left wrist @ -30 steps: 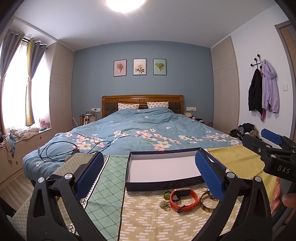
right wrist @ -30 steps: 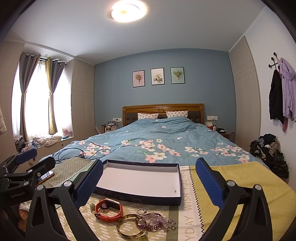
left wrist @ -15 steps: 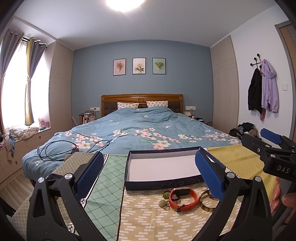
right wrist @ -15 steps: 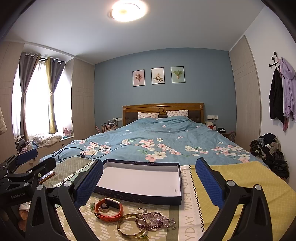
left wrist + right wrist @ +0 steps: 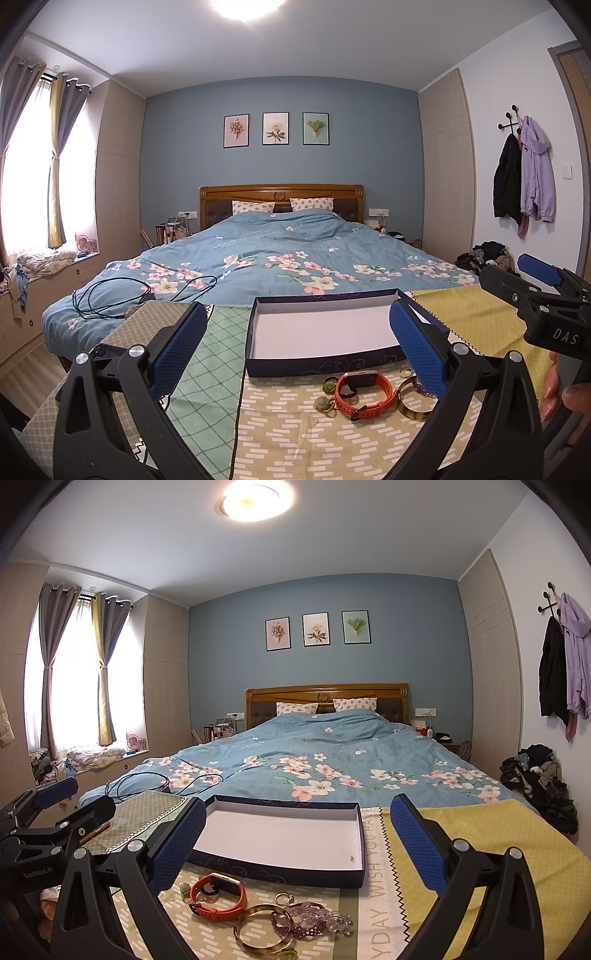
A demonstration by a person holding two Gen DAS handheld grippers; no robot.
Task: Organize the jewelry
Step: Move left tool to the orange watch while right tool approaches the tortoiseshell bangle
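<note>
The left tool (image 5: 299, 343) partly covered the jewelry in its own view: its right finger (image 5: 415, 350) hid one side of the amber bangle (image 5: 408, 404) and everything beyond it, so the purple beaded bracelet (image 5: 310, 919) could be seen only from the right wrist view. There, a small green piece at the bottom edge was cut off by the frame and could not be identified, and another green piece beside the orange watch (image 5: 218, 895) was half hidden behind the left finger (image 5: 177, 845) of the right tool (image 5: 297, 843). Both tools stood released, blue pads wide apart with nothing between them, hovering above the near edge of the counter (image 5: 295, 435). The jewelry lay in a loose cluster on the patterned cloth just in front of the empty dark blue box (image 5: 284, 838): the watch, a small silver ring (image 5: 283, 898), the bangle touching the beaded bracelet, and two green ornaments (image 5: 325, 397) near the watch. A tiny speck sat in the box's near right corner, too small to make out. Readable writing was scarce: "DAS" on the right tool's body in the left wrist view, "GenRobot.AI" on the left tool's body in the right wrist view, and on the cloth a vertical strip reading "WISH YOU HAVE" with "YDAY" below, its start cut off. Fingers (image 5: 554, 384) of the person's hand showed at the right edge of the left wrist view, mostly out of frame.
</note>
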